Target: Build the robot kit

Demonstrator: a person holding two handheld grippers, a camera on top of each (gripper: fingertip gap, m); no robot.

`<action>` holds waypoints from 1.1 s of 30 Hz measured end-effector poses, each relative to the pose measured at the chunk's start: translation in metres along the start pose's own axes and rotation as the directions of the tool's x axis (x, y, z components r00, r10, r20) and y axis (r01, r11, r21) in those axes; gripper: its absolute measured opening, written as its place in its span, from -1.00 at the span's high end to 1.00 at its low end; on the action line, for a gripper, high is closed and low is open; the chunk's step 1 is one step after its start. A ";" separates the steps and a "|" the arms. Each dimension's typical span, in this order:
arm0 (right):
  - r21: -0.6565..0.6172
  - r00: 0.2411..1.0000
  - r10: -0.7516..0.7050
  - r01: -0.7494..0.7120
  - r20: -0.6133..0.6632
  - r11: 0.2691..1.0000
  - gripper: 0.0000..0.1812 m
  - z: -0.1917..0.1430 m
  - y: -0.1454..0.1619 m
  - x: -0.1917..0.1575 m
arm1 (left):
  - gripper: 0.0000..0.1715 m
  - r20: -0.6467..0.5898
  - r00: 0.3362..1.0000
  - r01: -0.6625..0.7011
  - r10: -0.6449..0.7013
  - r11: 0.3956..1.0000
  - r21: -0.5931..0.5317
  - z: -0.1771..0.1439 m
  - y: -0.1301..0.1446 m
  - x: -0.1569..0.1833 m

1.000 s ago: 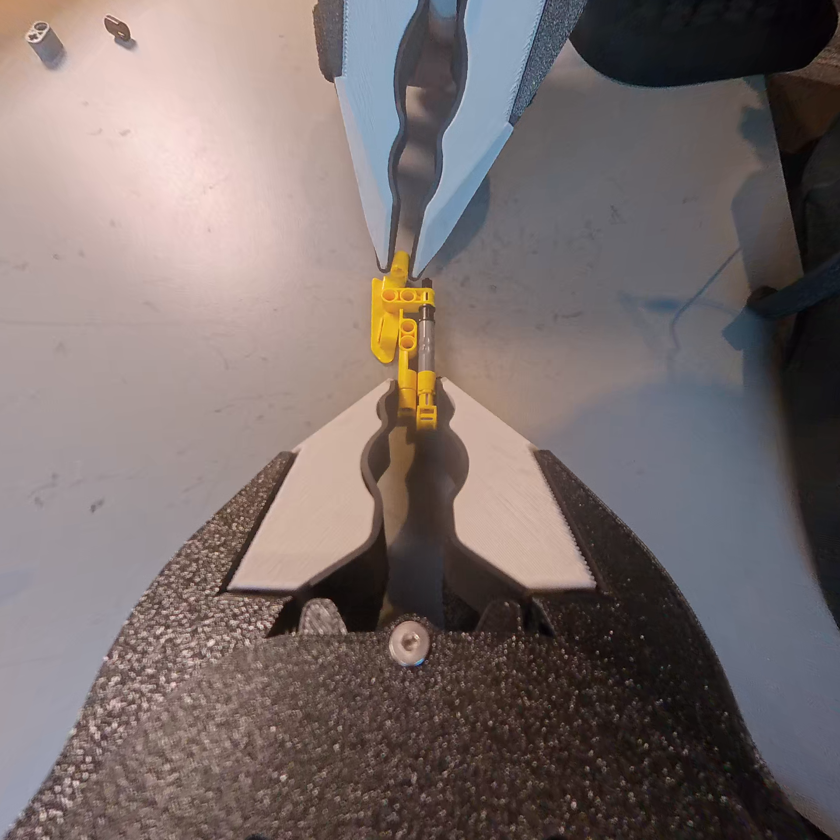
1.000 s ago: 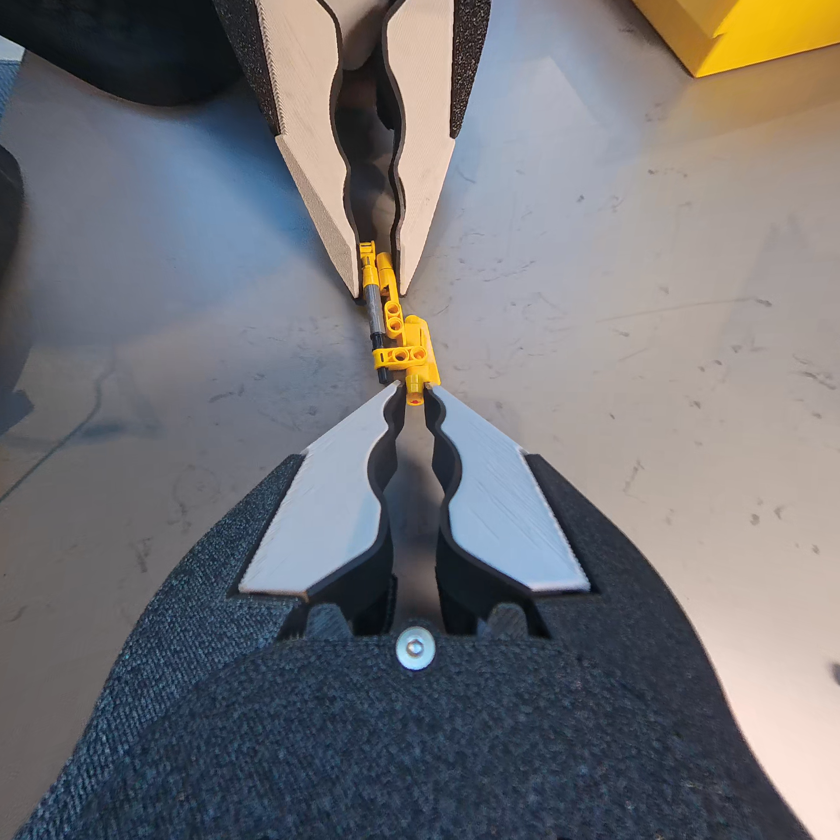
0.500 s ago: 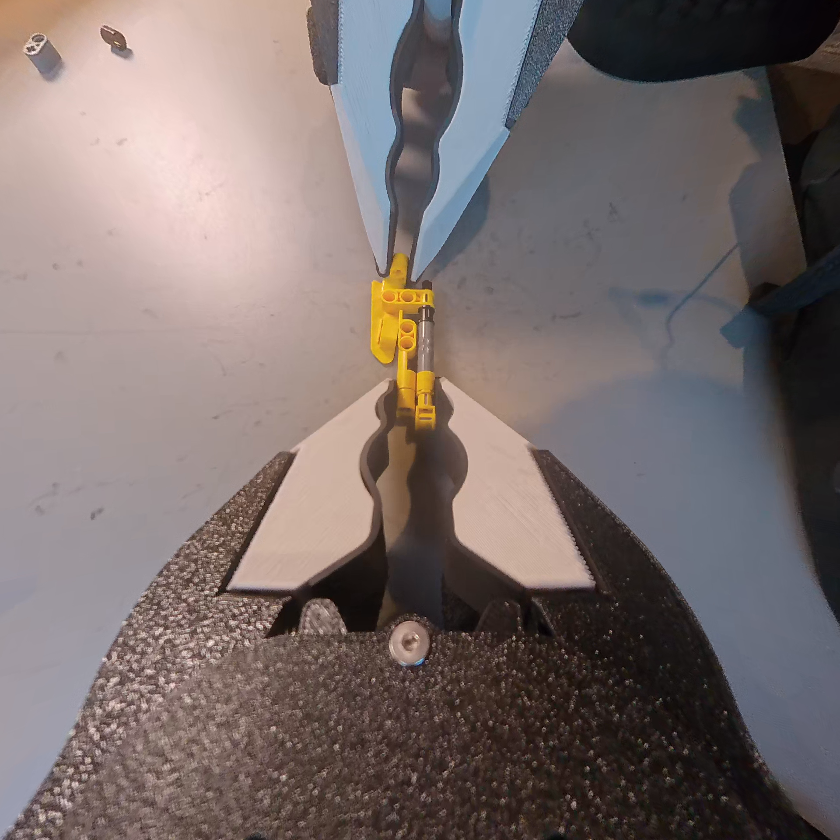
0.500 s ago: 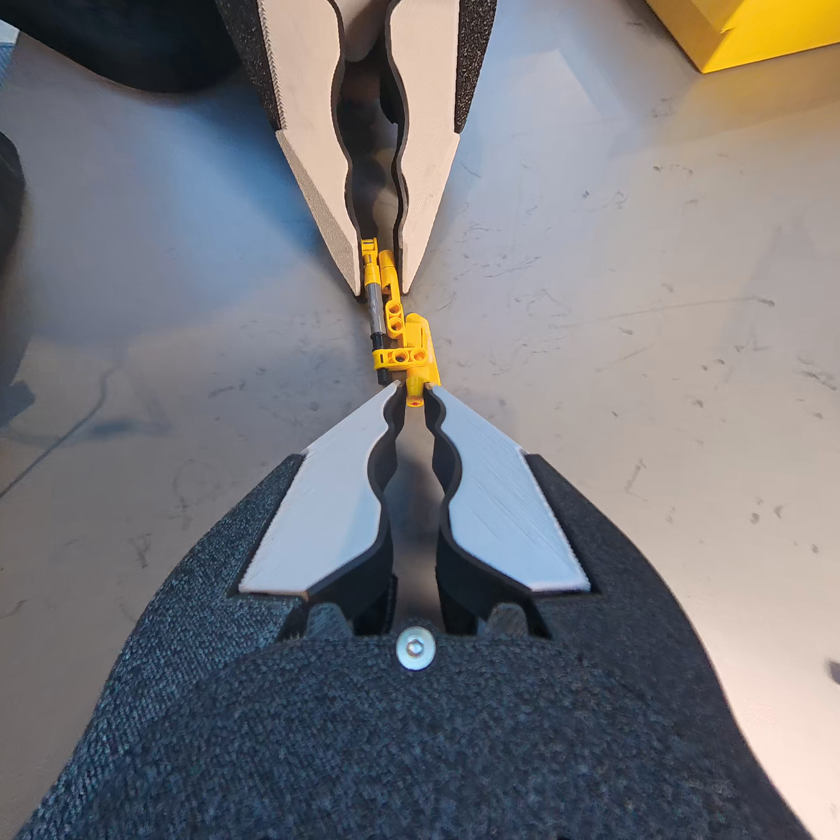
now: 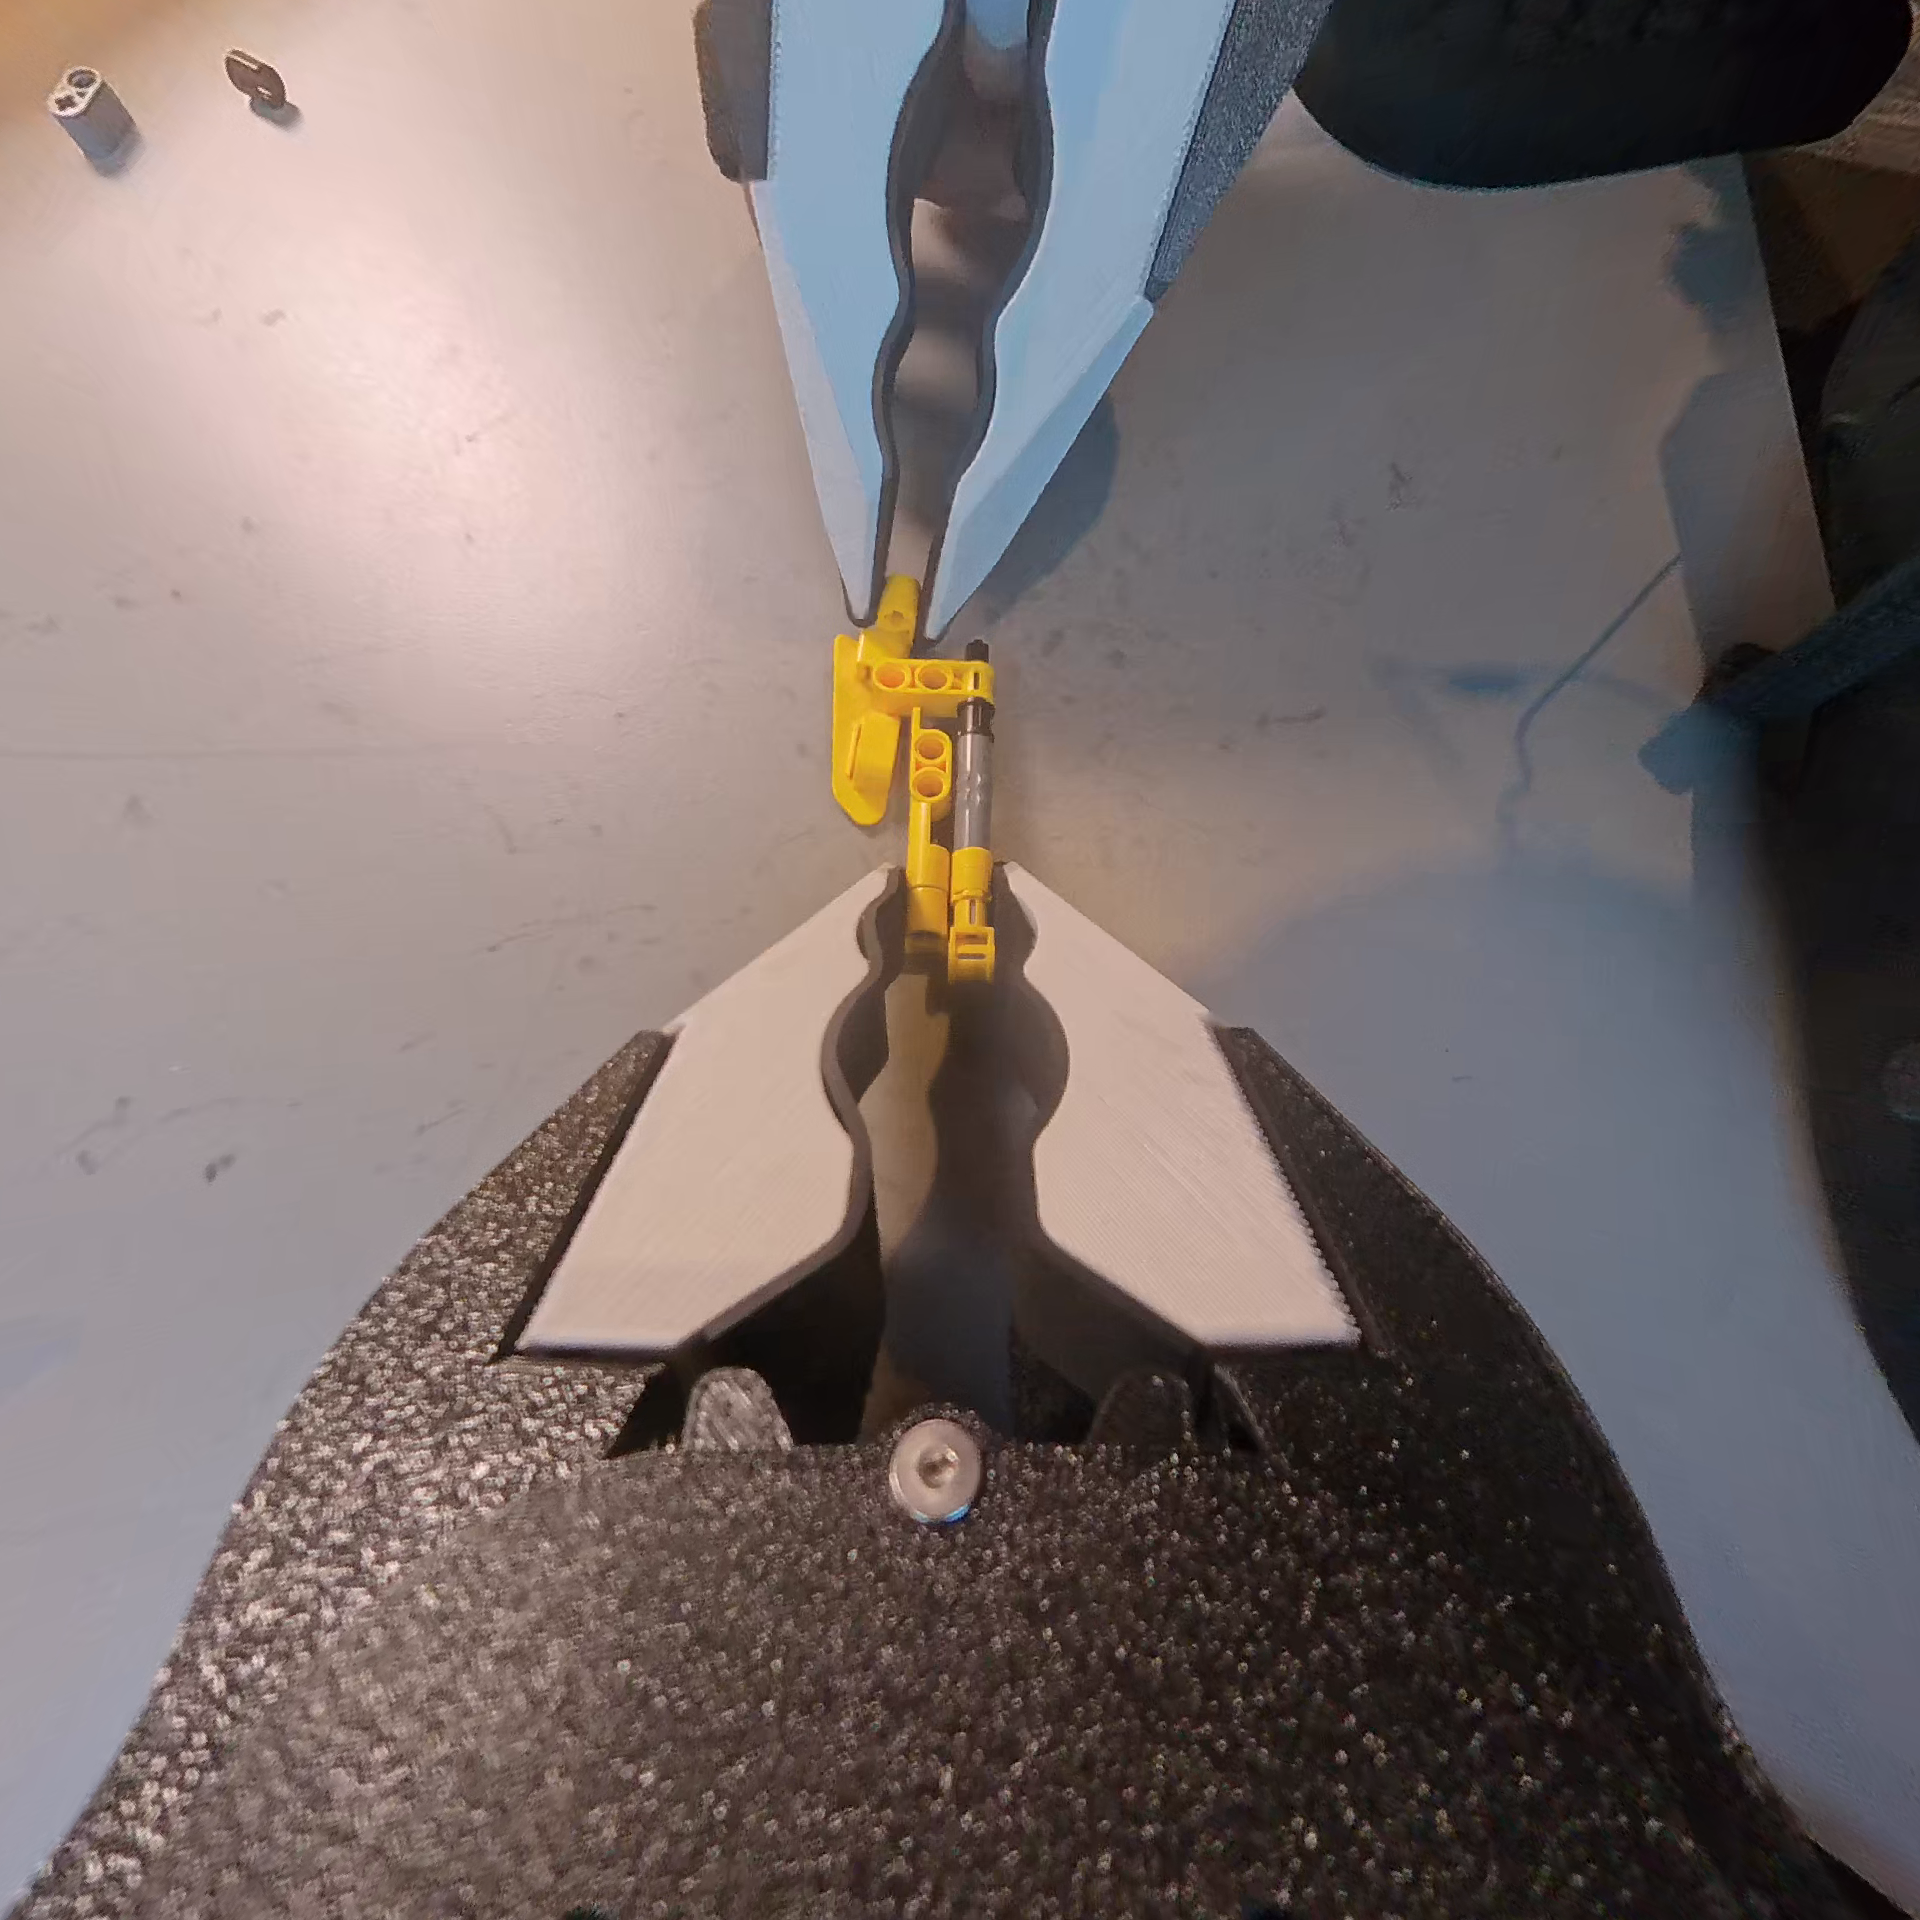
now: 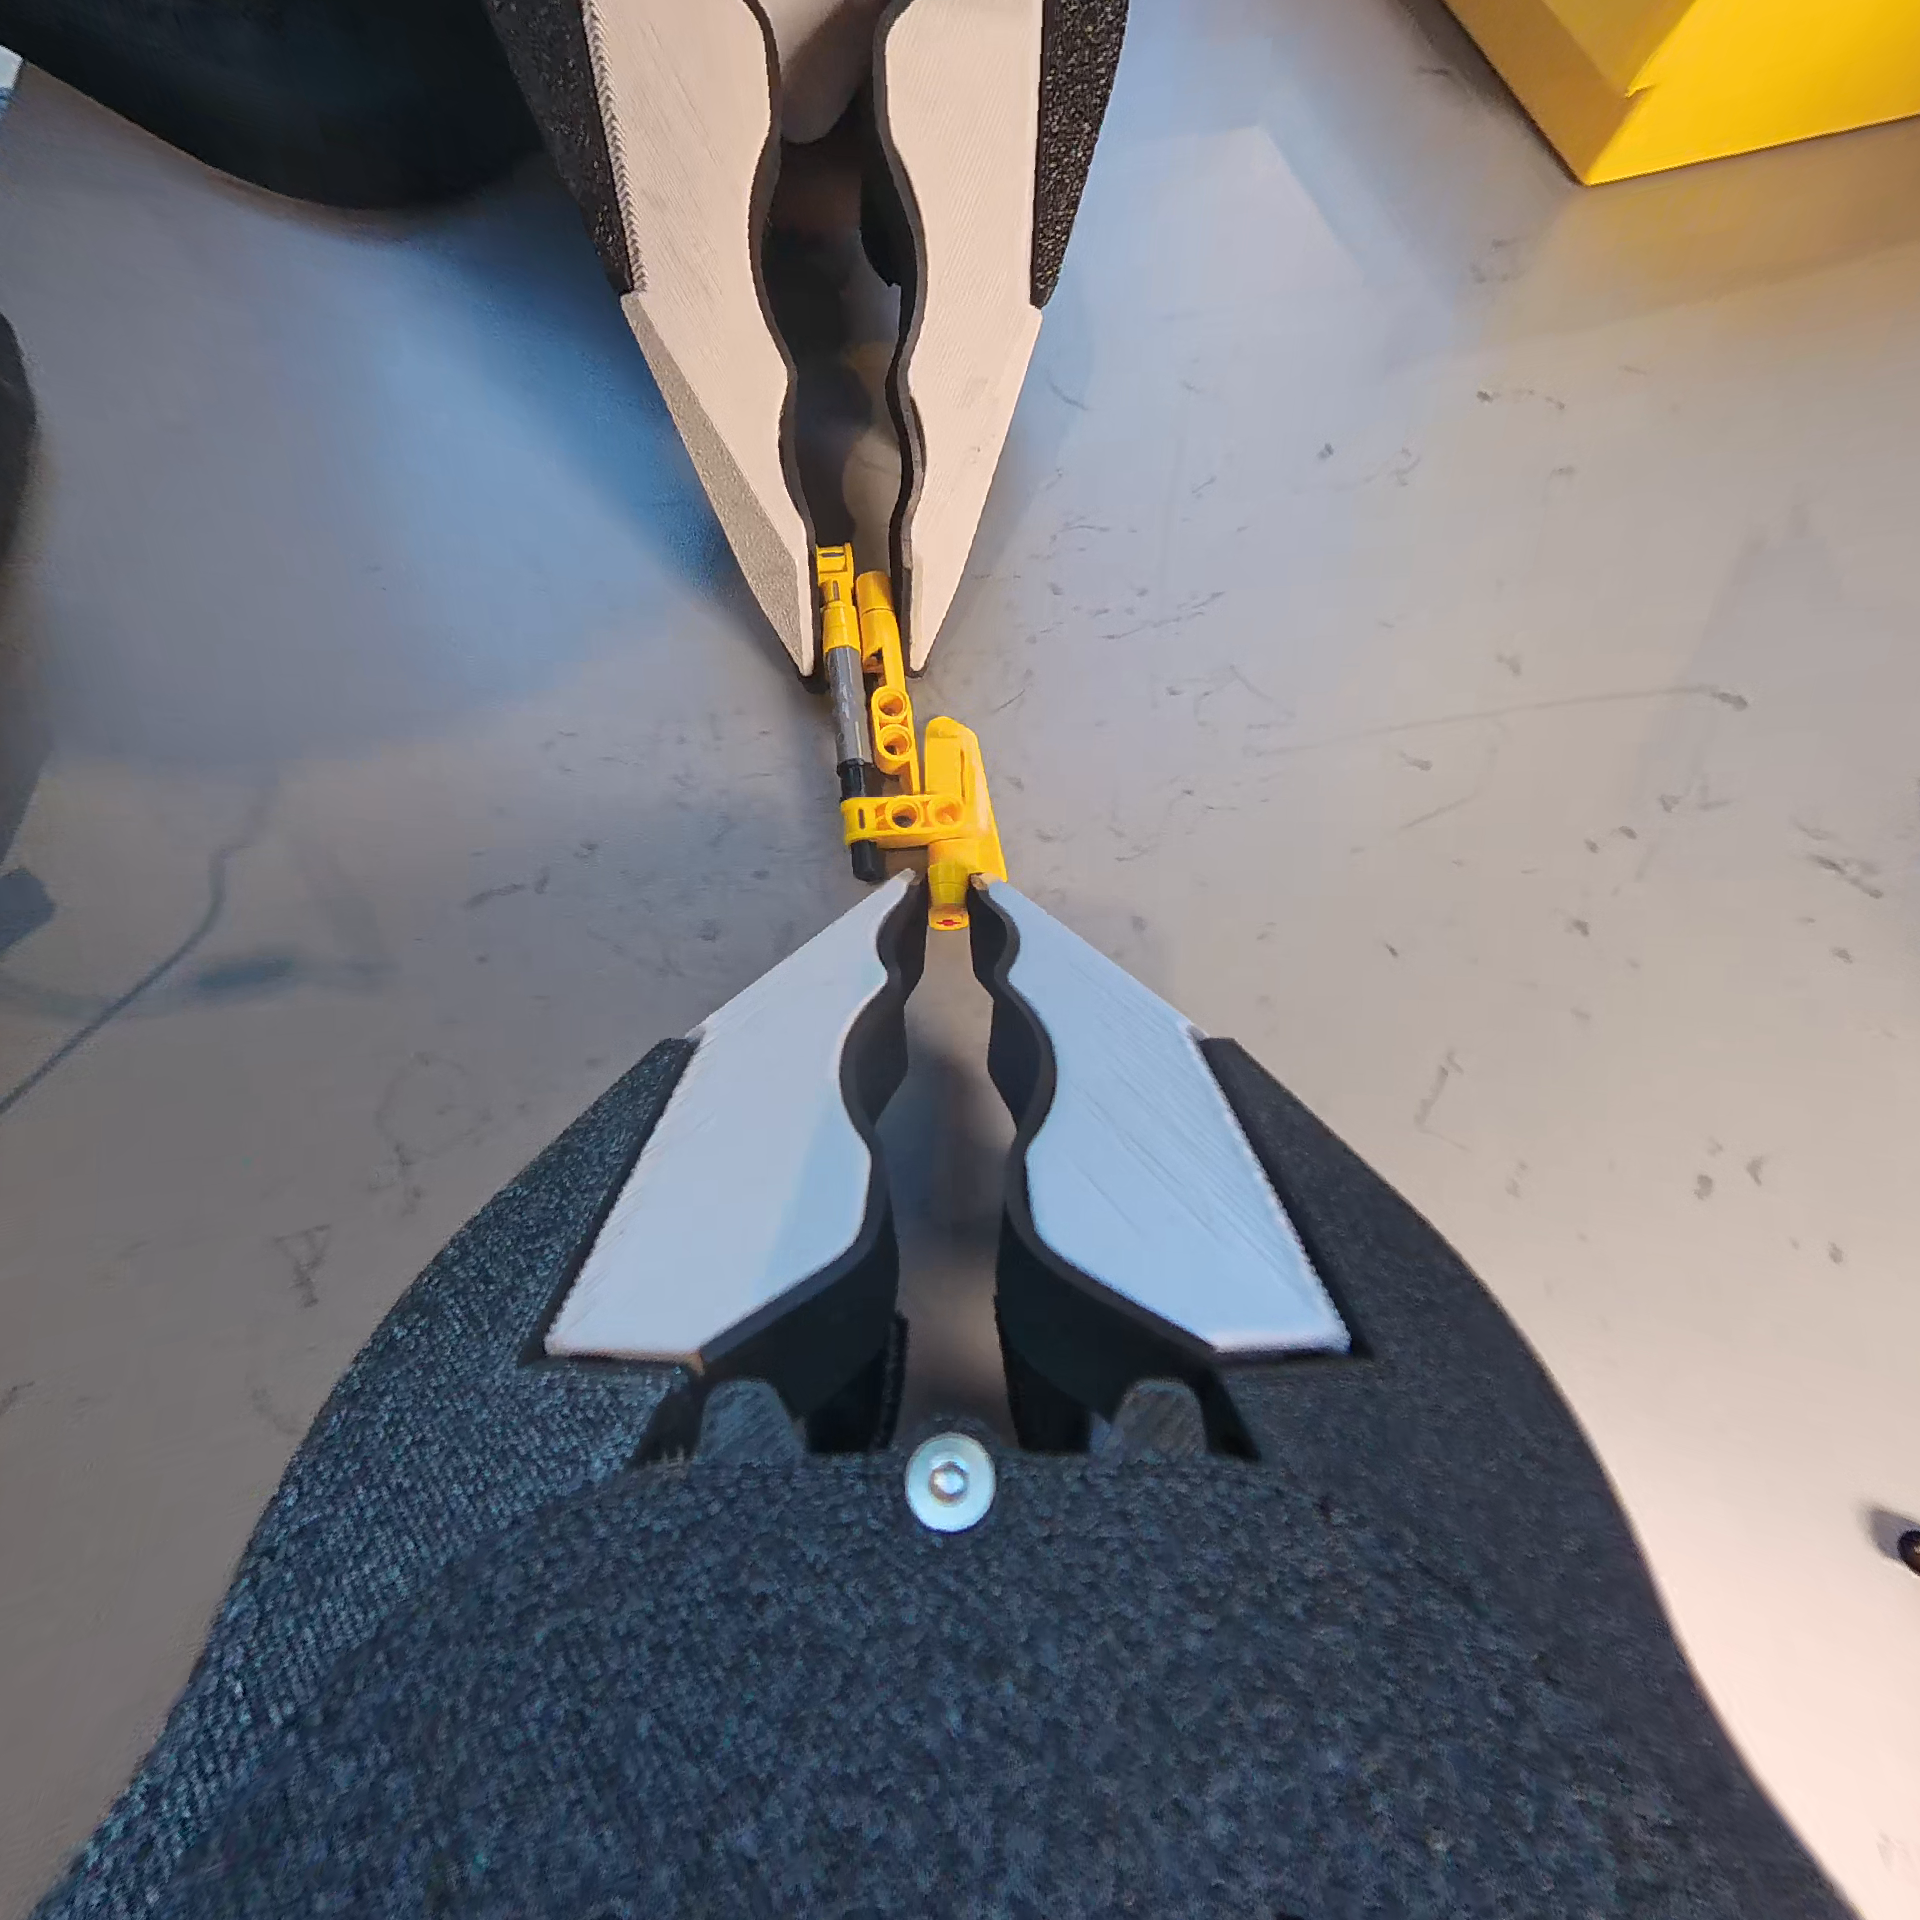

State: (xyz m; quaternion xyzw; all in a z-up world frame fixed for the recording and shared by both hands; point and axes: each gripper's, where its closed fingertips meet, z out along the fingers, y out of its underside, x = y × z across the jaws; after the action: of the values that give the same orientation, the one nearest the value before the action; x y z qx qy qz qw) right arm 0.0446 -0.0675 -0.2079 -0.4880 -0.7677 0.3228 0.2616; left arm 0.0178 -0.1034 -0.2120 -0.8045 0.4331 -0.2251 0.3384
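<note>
Yellow brick assembly (image 5: 914, 769) hangs just above the grey table (image 5: 364, 623), pinched at both ends. Left gripper (image 5: 940, 894) clamps its twin-pin end; right gripper (image 6: 945, 883), pointing straight at the left, nips its single stub. Two small grey pieces (image 5: 94, 109) lie well apart.

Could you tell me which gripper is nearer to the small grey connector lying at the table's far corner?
Right gripper: it sits nearer the grey connector; the left gripper lies farther back.

grey scuffed table (image 5: 416, 623) bears two small grey parts (image 5: 91, 109).
</note>
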 end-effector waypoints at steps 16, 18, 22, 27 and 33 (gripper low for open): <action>-0.065 0.877 -0.403 0.401 -0.261 0.914 0.92 -0.006 -0.003 0.020 | 0.70 -0.028 0.995 0.097 -0.097 0.995 -0.013 -0.013 0.008 -0.007; -0.063 0.874 -0.405 0.404 -0.270 0.913 0.92 -0.008 -0.004 0.021 | 0.65 -0.024 0.995 0.100 -0.101 0.995 -0.016 -0.014 0.009 -0.008; -0.036 0.848 -0.429 0.440 -0.311 0.897 0.92 -0.013 -0.013 0.022 | 0.60 -0.017 0.991 0.133 -0.133 0.989 0.061 -0.024 -0.003 -0.015; 0.052 0.771 -0.486 0.552 -0.412 0.832 0.92 -0.025 -0.045 0.015 | 0.61 -0.115 0.969 0.240 -0.218 0.940 0.241 -0.030 -0.036 -0.011; 0.060 0.688 -0.563 0.656 -0.458 0.752 0.92 -0.025 -0.059 0.000 | 0.91 -0.169 0.969 0.223 -0.181 0.936 0.272 -0.025 -0.048 0.004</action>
State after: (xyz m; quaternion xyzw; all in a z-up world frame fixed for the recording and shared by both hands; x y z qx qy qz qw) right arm 0.0281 -0.0797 -0.1466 -0.2277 -0.7725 0.1884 0.5620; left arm 0.0298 -0.0963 -0.1599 -0.7687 0.3333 -0.3760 0.3959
